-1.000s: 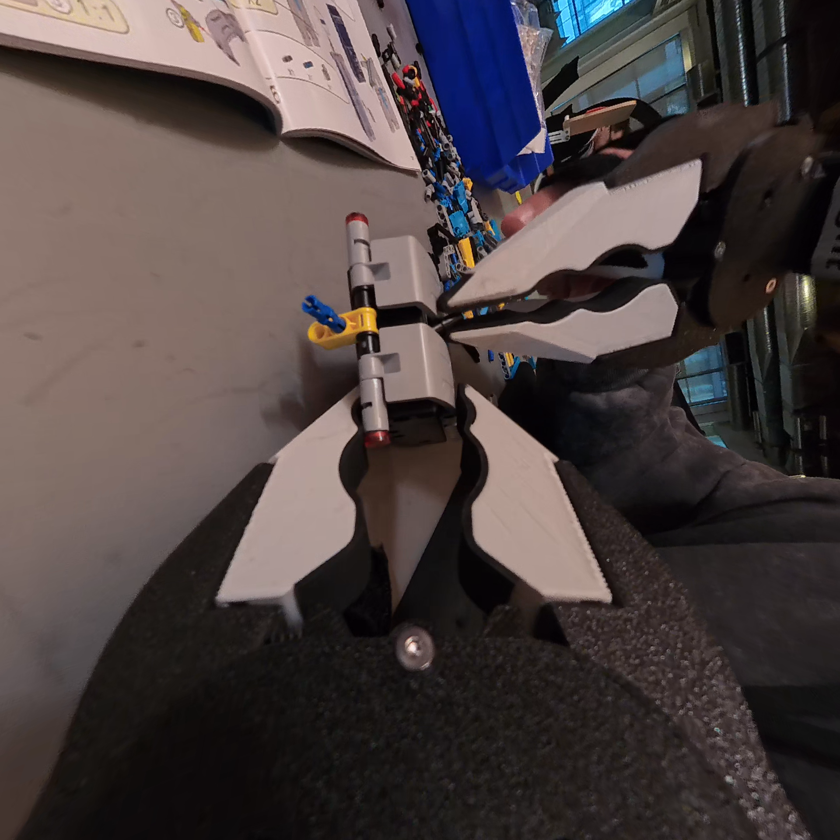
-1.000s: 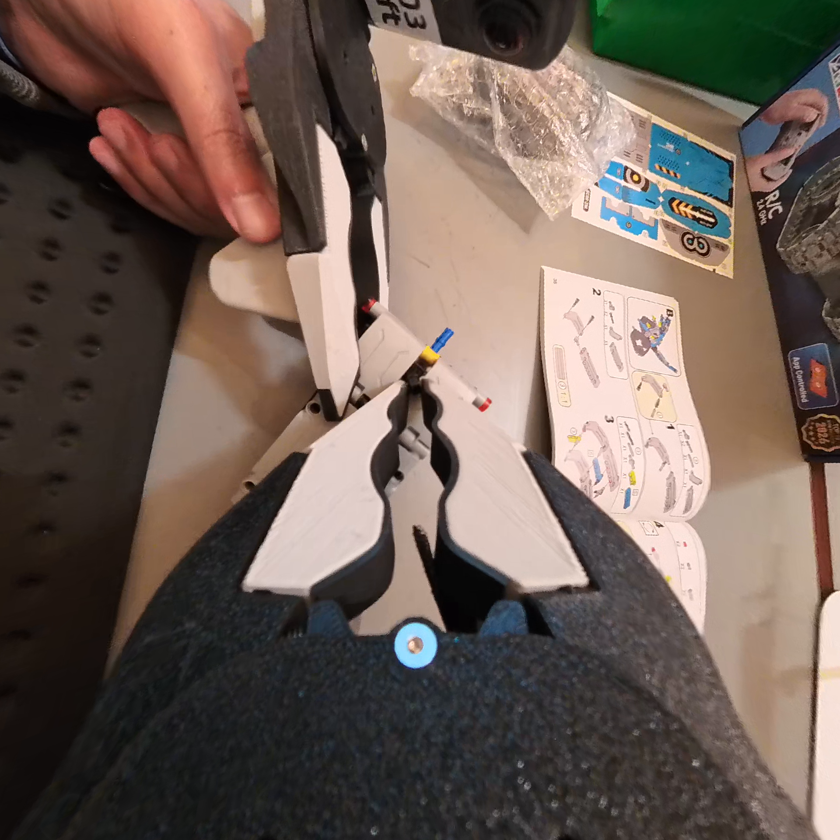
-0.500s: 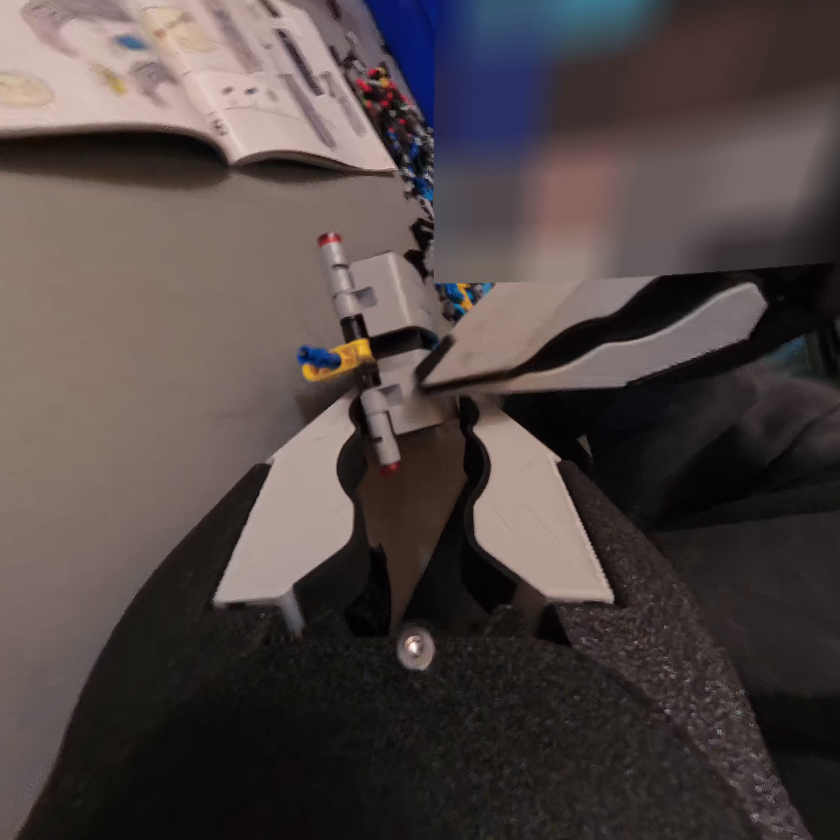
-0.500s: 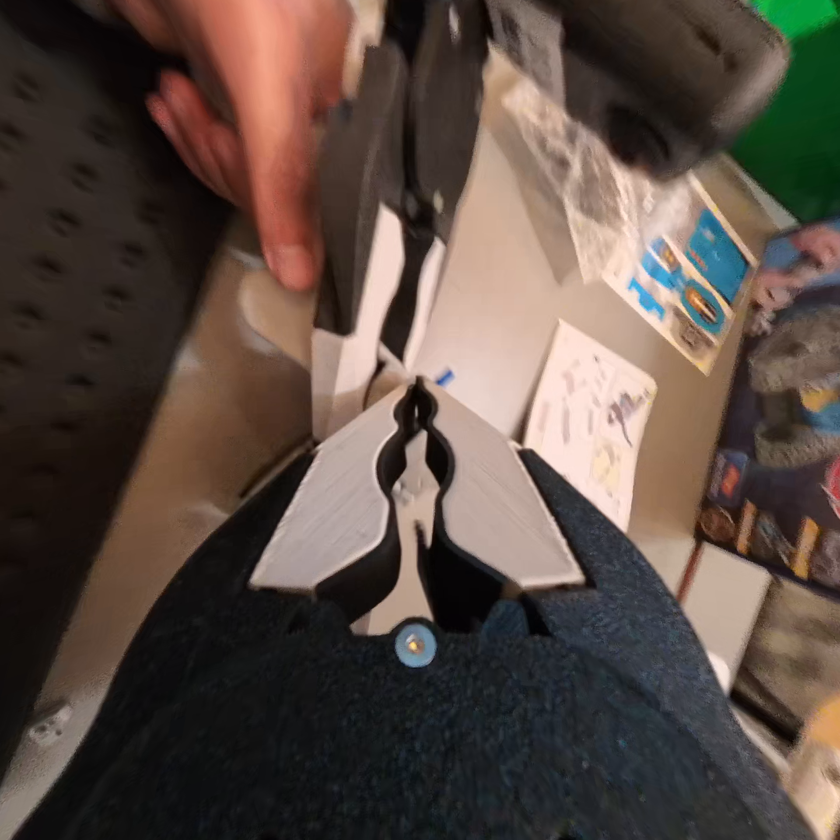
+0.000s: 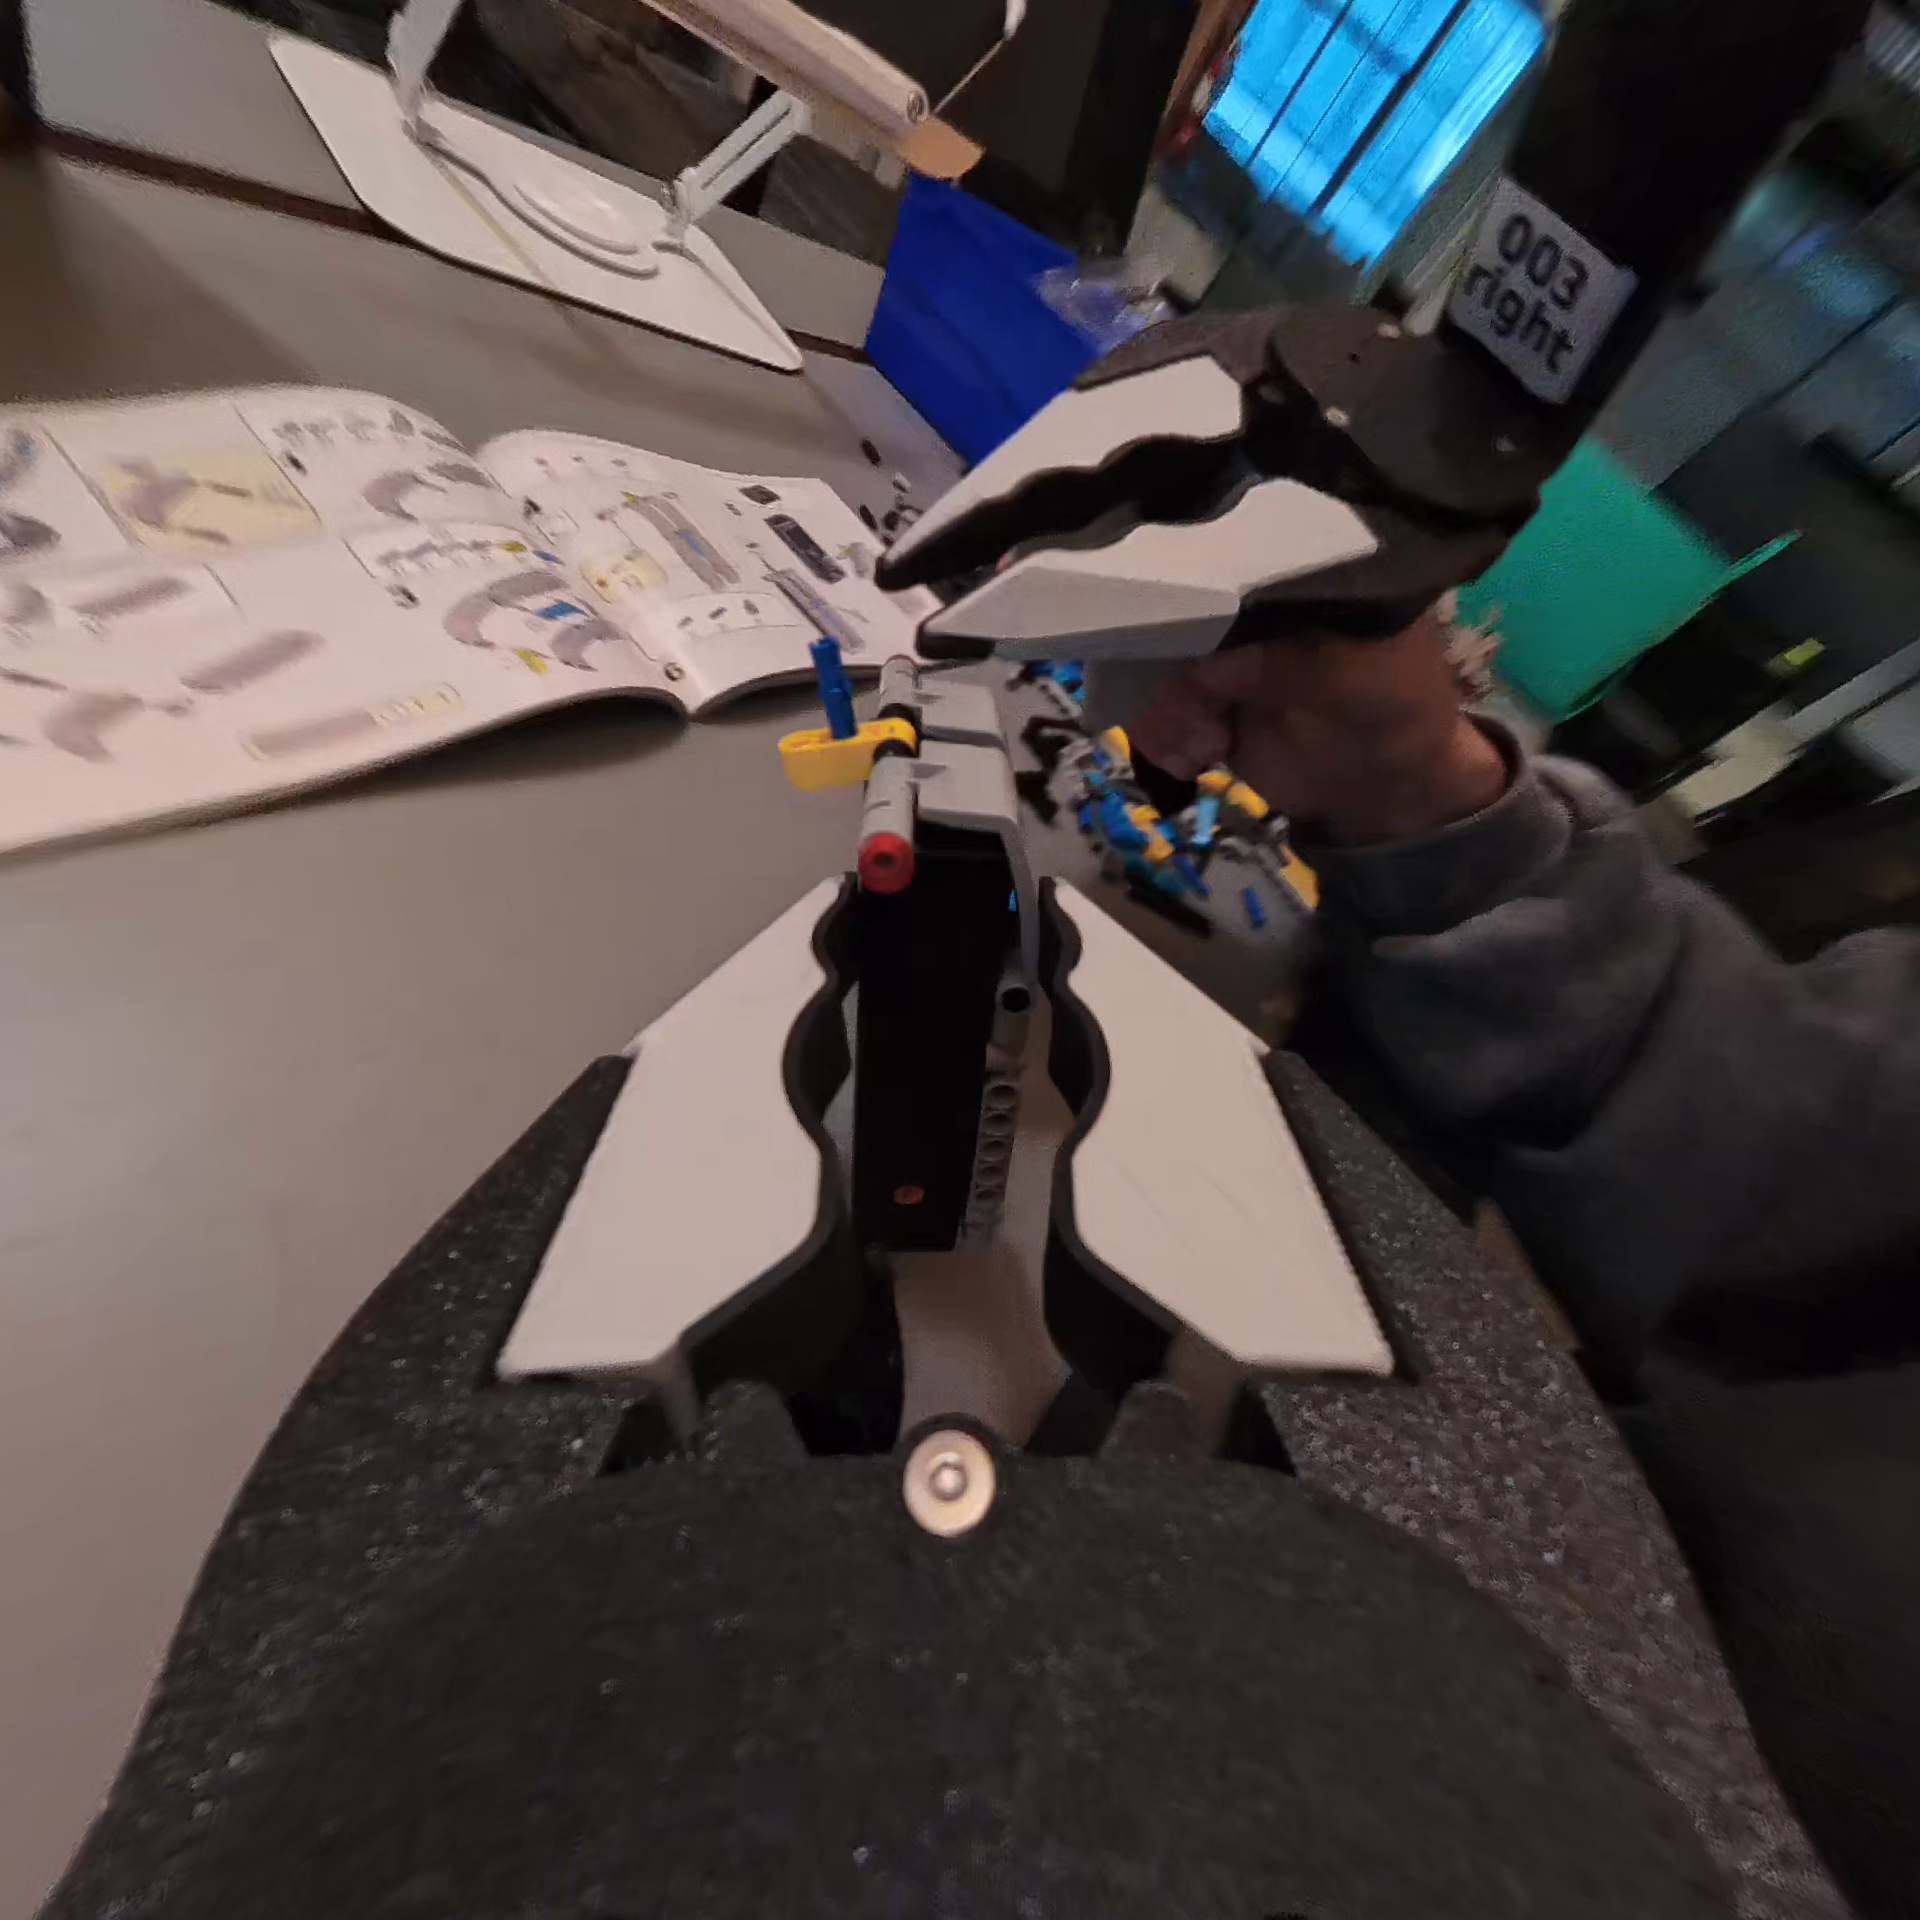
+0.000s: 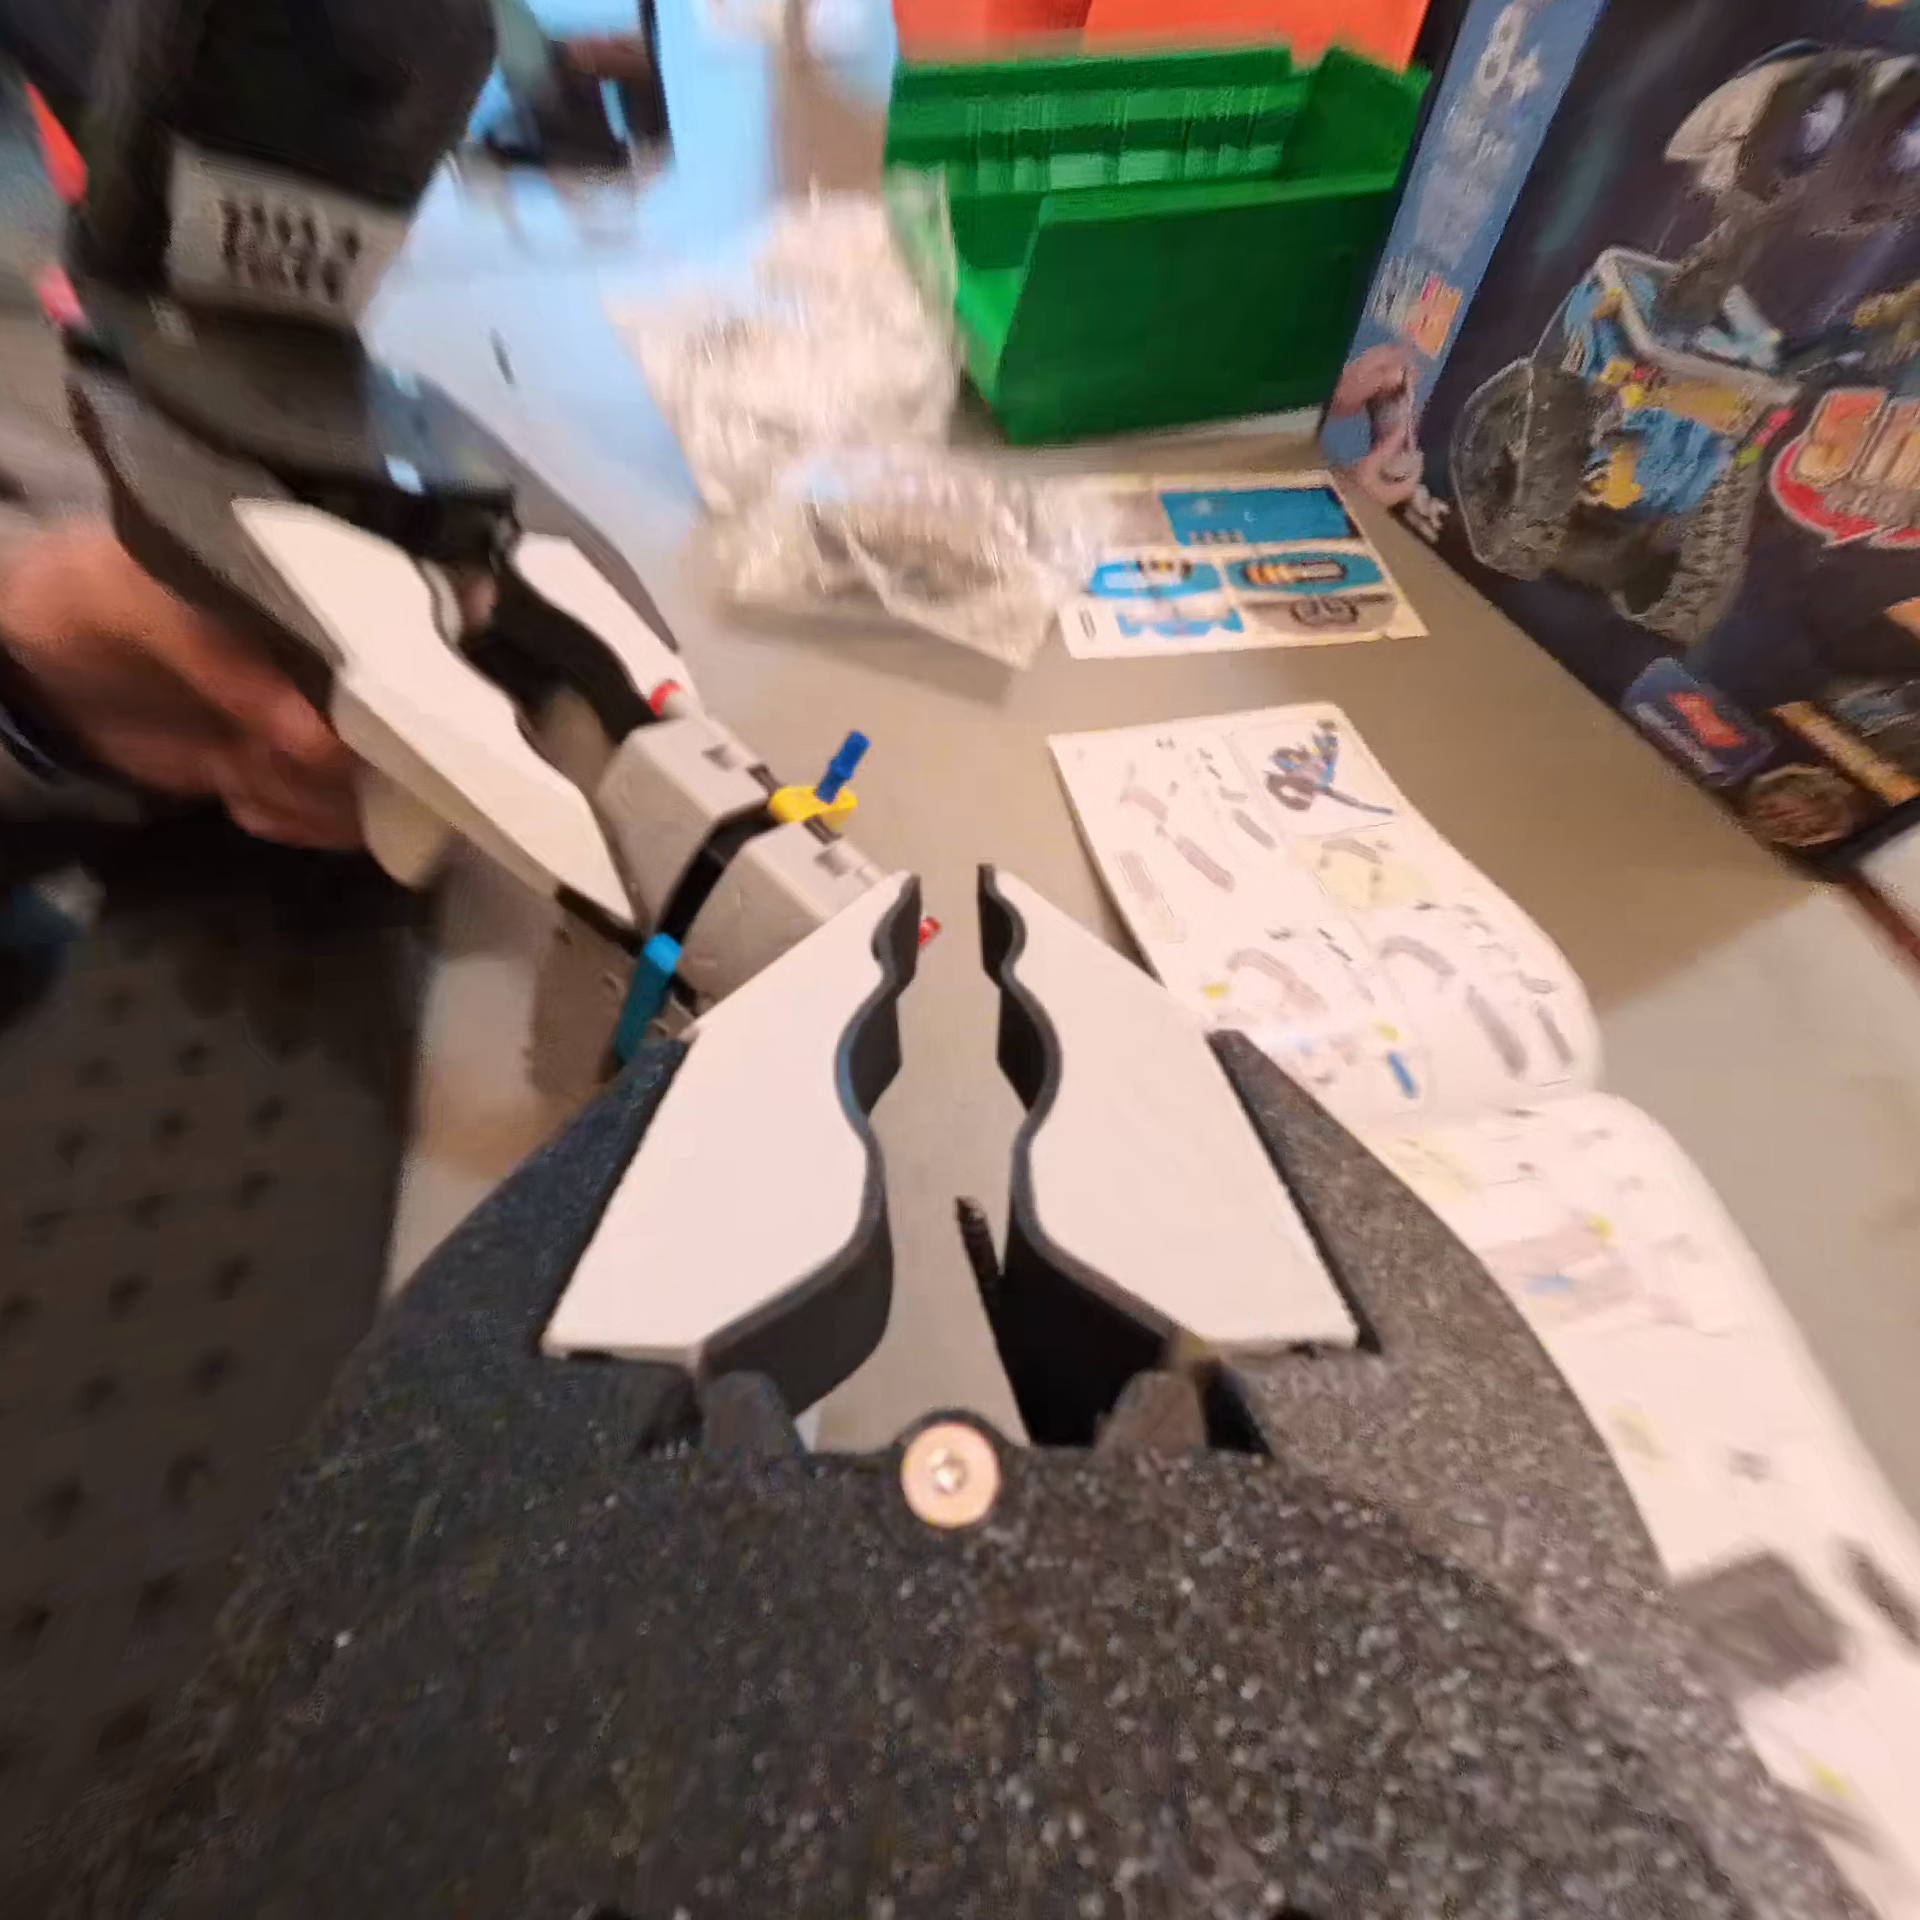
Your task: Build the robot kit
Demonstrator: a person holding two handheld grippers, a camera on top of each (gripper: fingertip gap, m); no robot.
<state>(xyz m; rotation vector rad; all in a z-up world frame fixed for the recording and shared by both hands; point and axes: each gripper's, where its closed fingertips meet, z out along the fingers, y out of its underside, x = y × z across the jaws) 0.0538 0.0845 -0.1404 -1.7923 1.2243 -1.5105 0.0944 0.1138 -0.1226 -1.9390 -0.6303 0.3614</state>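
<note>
Right gripper point(image 6: 948, 894) released, now apart beside brick assembly point(image 5: 940, 800); left gripper point(image 5: 940, 914) clamps it.

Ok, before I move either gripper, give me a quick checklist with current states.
1. left gripper clamped on the grey-and-black assembly: ok.
2. right gripper open, nothing between its fingers: ok.
3. blue pin standing in the yellow connector: ok; fully seated: cannot tell.
4. Right gripper clear of the assembly's red axle tip: cannot tell, they overlap in view.
5. Sharp picture: not ok, the right wrist view is blurred.
</note>
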